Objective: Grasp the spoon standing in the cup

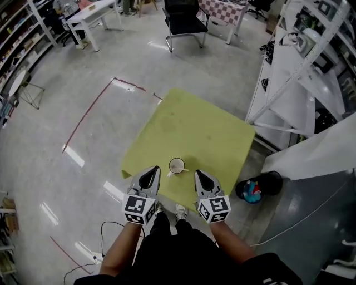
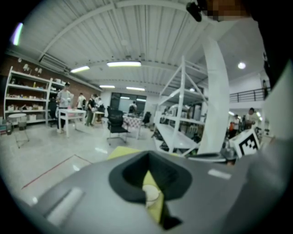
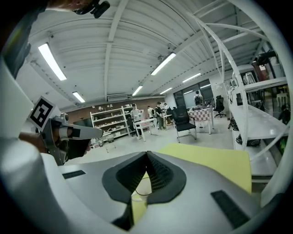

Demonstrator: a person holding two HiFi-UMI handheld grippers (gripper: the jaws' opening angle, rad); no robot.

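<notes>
A white cup (image 1: 177, 166) stands on the yellow-green table (image 1: 194, 125), close to its near edge. A thin pale piece (image 1: 185, 170) juts over the cup's right rim; the spoon is too small to make out clearly. My left gripper (image 1: 151, 173) lies just left of the cup and my right gripper (image 1: 199, 176) just right of it, both apart from it with jaws together and nothing held. In the left gripper view the cup (image 2: 151, 194) shows through the gap below the shut tips (image 2: 148, 154). The right gripper view shows the cup (image 3: 141, 187) under its shut tips (image 3: 147, 153).
A white shelving rack (image 1: 295, 72) stands right of the table, with a dark bag and a blue thing (image 1: 256, 189) on the floor by its corner. A black chair (image 1: 185, 22) and white desks (image 1: 92, 14) stand far back. Cables (image 1: 105, 228) lie near the person's feet.
</notes>
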